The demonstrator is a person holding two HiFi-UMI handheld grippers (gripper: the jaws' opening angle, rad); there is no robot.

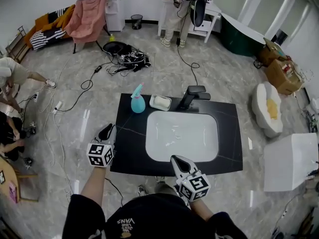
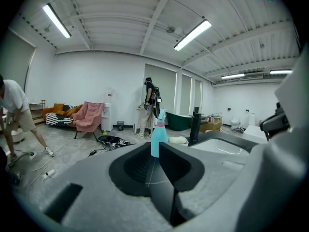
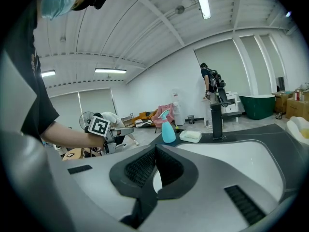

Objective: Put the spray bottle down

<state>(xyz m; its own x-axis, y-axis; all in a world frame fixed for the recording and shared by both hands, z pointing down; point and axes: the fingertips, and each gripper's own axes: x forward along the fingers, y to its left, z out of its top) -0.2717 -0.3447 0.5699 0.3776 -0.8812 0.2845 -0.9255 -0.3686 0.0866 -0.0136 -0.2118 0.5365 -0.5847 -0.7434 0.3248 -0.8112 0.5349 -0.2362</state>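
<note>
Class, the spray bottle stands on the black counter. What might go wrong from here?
The spray bottle stands tall and narrow near the back edge of the counter, so a bump might topple it. Cables trail across the floor left of the counter, a possible trip hazard.

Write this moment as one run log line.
spray bottle: upright on counter | left tool: closing, empty | right tool: shut, empty

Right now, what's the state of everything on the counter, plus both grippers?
spray bottle: upright on the counter, free of both grippers
soap dish: beside the bottle, white bar in it
faucet: no stream visible
basin: nothing in it
left gripper: jaws closing, narrow gap, nothing between them
right gripper: shut, empty
</note>
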